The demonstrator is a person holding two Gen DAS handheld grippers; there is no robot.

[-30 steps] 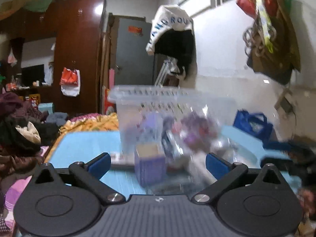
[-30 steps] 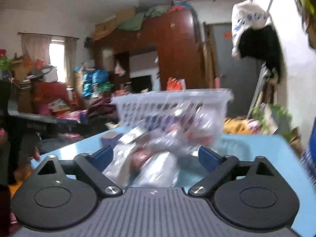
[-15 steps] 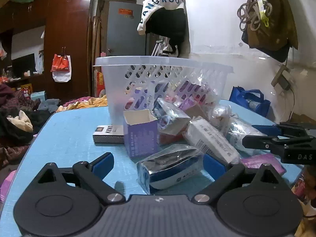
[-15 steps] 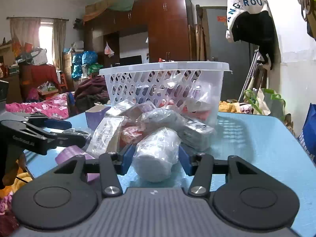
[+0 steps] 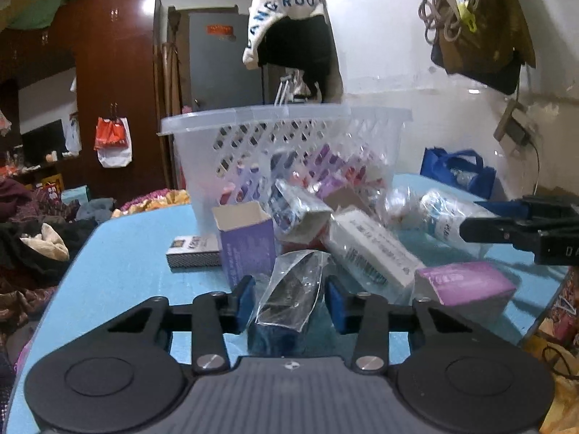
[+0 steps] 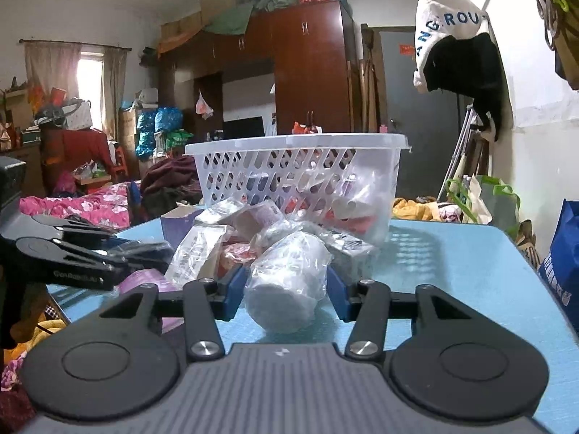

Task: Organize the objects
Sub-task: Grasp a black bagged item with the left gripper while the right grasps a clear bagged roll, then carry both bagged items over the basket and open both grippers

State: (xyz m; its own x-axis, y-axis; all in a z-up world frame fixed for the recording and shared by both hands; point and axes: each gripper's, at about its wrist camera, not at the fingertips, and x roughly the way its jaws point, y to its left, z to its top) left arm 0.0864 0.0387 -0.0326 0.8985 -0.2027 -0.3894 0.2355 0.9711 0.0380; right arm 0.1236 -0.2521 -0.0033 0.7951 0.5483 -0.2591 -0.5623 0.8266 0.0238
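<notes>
A clear plastic basket (image 5: 286,133) stands on the blue table (image 5: 119,260) behind a pile of packets and boxes. My left gripper (image 5: 289,300) is shut on a dark blue item in a clear plastic bag (image 5: 289,300), held low over the table. My right gripper (image 6: 286,289) is shut on a white roll wrapped in clear plastic (image 6: 286,282). The basket (image 6: 296,170) also shows in the right wrist view. The right gripper appears at the right edge of the left wrist view (image 5: 521,231). The left gripper appears at the left of the right wrist view (image 6: 83,253).
In front of the basket lie an open purple box (image 5: 248,246), a flat dark pack (image 5: 193,253), a long white box (image 5: 372,249), a purple packet (image 5: 466,285) and several wrapped packets. A blue bag (image 5: 456,173) sits at the table's far right. Clothes pile up at the left.
My left gripper has closed on the bagged dark blue item and lifted it slightly. My right gripper holds the wrapped white roll as before. The pile and basket have not moved.
</notes>
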